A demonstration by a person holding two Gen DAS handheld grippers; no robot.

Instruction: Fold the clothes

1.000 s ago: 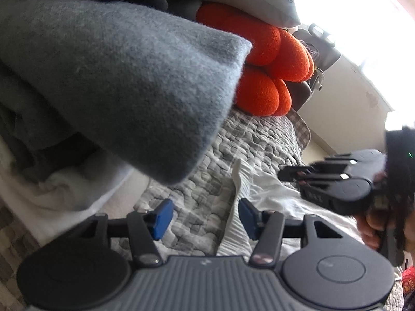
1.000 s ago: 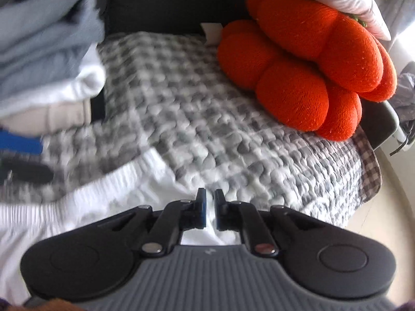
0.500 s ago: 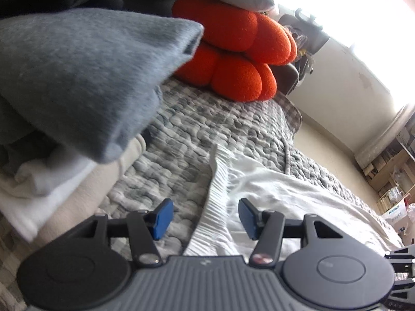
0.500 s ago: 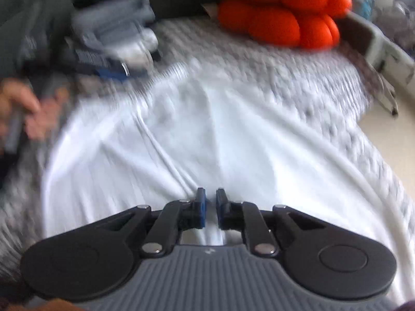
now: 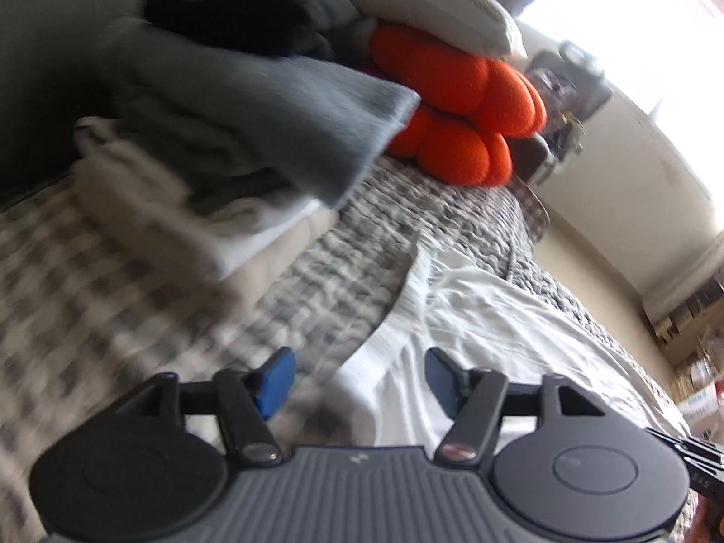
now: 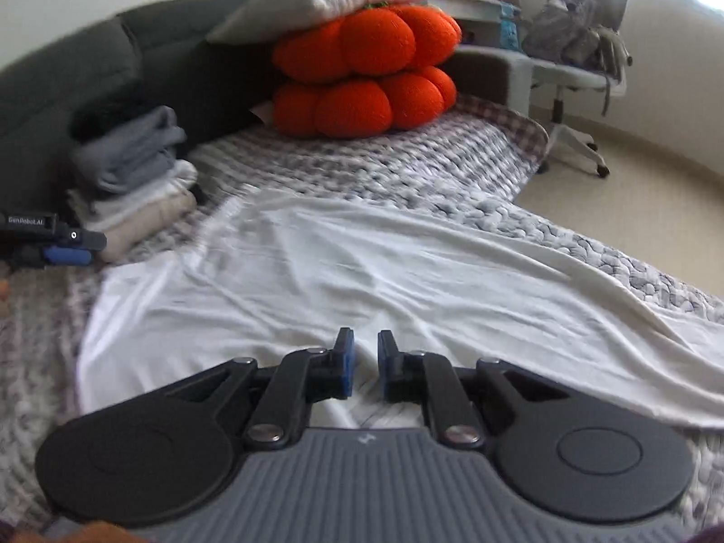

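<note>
Left wrist view: the left hand-held gripper (image 5: 357,378) hangs low over the bed with its blue pads wide apart and nothing between them. Just in front of it lies the ribbed edge of the white garment (image 5: 488,316), spread on the grey quilt (image 5: 362,244). A pile of folded clothes (image 5: 235,135) stands to the left, and an orange cushion (image 5: 466,104) lies behind it under a pillow (image 5: 421,4).

Right wrist view: the right hand-held gripper (image 6: 363,364) is over the near part of the white garment (image 6: 362,267); its pads are close with a small gap between them, and no cloth is pinched. The garment lies flat with some wrinkles. The left hand-held gripper (image 6: 54,244) shows at the left edge, near the pile of folded clothes (image 6: 131,176). An office chair (image 6: 583,45) stands beyond the bed.
</note>
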